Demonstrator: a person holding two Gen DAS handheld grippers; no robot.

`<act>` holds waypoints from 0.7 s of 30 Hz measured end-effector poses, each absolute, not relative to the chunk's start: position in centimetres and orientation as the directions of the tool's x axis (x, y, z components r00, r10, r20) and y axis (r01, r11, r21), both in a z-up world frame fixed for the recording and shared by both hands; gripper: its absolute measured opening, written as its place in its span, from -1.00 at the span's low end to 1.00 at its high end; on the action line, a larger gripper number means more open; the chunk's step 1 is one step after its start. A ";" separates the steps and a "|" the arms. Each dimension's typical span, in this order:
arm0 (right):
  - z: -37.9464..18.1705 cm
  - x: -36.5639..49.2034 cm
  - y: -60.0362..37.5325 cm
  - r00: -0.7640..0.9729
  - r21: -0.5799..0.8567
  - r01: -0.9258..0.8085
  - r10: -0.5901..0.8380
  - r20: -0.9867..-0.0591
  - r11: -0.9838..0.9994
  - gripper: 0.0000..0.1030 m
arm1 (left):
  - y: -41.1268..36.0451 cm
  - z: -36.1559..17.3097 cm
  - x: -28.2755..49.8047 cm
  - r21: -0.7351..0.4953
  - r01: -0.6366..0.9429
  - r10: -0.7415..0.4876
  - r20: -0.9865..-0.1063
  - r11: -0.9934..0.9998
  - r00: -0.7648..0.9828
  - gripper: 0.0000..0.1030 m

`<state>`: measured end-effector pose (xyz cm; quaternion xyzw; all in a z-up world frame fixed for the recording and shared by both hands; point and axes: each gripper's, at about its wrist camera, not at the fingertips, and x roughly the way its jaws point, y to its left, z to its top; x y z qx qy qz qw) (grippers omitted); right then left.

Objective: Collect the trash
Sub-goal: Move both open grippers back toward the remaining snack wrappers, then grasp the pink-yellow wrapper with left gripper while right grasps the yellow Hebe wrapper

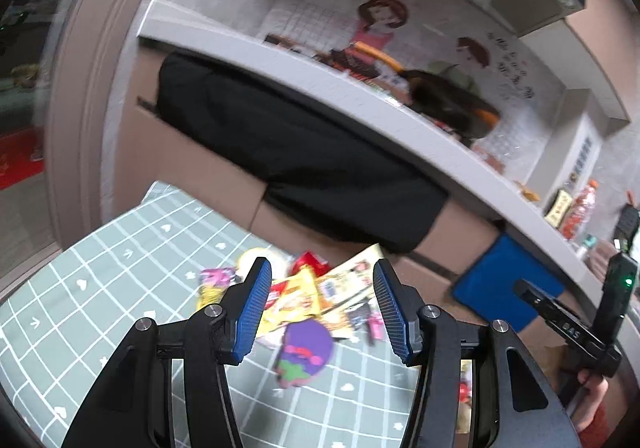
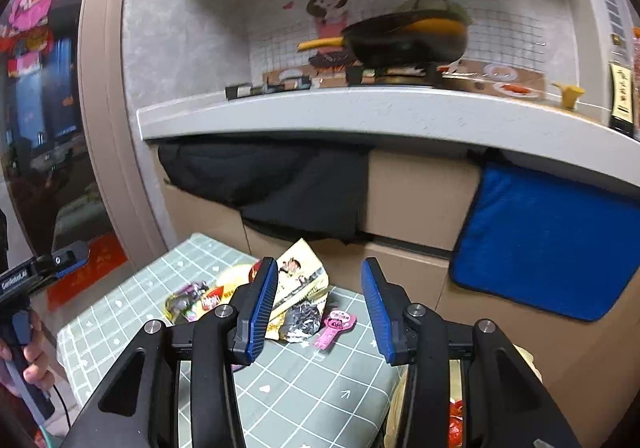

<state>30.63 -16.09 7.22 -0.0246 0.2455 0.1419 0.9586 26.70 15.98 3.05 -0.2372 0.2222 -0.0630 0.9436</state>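
Your left gripper (image 1: 322,306) and right gripper (image 2: 320,306) both hang with jaws apart, nothing between the pads. The trash pile (image 1: 304,296) of snack wrappers lies on the green checked bench (image 1: 100,300) ahead of both. A pink wrapper (image 2: 335,325) sits just beside the pile, at its right edge.

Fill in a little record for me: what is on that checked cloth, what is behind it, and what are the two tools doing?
surface: green checked cloth
trash: pile of snack wrappers, pink wrapper, purple eggplant-shaped piece
behind: blue towel and black cloth hanging under the counter
on counter: black wok
left hand-held gripper: open, empty
right hand-held gripper: open, empty
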 end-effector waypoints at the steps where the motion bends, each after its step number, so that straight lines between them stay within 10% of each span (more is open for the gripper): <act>1: 6.6 31.1 -15.9 0.834 0.021 -0.286 0.260 -0.487 0.958 -0.19 | 16.1 2.3 27.3 -0.473 0.002 -0.220 -0.406 0.881 0.887 0.04; 21: -3.1 35.6 -15.1 0.703 0.063 -0.340 0.298 -0.646 0.938 -0.21 | 19.7 -11.9 38.9 -0.474 -0.328 -0.060 -0.635 0.817 0.770 0.04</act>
